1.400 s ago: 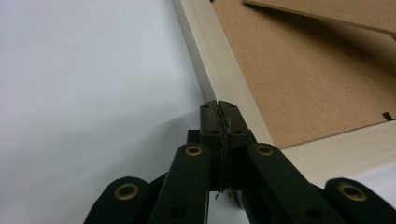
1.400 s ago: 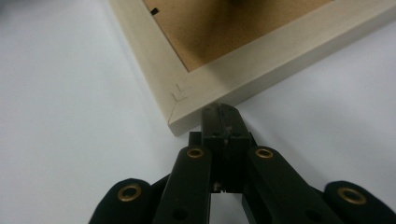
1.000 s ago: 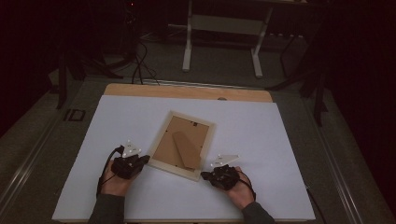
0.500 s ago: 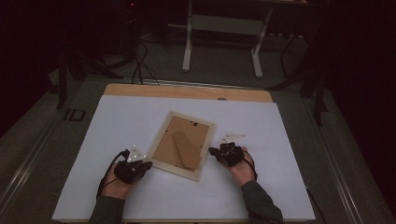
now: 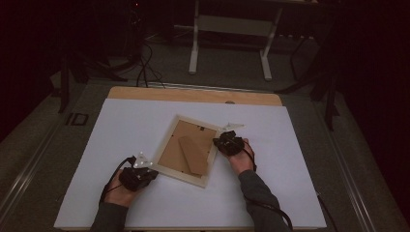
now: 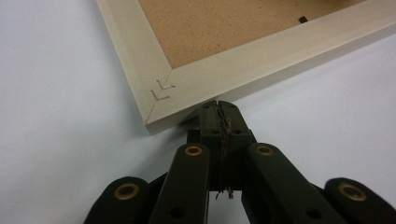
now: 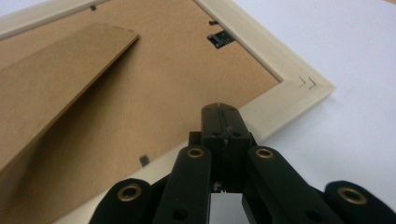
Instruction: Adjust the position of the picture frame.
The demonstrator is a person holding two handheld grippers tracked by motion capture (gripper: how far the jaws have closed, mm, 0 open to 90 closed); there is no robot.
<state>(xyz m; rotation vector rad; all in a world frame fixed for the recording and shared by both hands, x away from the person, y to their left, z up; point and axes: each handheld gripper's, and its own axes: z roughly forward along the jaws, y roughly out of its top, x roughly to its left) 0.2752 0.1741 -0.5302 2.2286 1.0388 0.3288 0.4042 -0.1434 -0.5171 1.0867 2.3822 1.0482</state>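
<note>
A pale wooden picture frame (image 5: 180, 175) lies face down on the white sheet, its brown backing and folded stand (image 5: 192, 154) facing up. My left gripper (image 5: 151, 169) is shut, and its tips (image 6: 218, 106) rest against the outer edge of the frame (image 6: 243, 60) beside a stapled corner. My right gripper (image 5: 217, 143) is shut too, at the frame's right rail. In the right gripper view its tips (image 7: 219, 109) hover over the rail of the frame (image 7: 280, 93), near another corner. The stand (image 7: 56, 79) and a small black turn clip (image 7: 220, 38) lie beyond them.
The white sheet (image 5: 290, 183) covers most of the table, and a wooden strip (image 5: 193, 95) shows at its far edge. Beyond the table stand white desk legs (image 5: 195, 43), with dark cables (image 5: 145, 72) on the floor.
My right gripper has moved from the frame's near right corner away from the person, along the right rail towards the far corner. The left gripper has hardly shifted.
</note>
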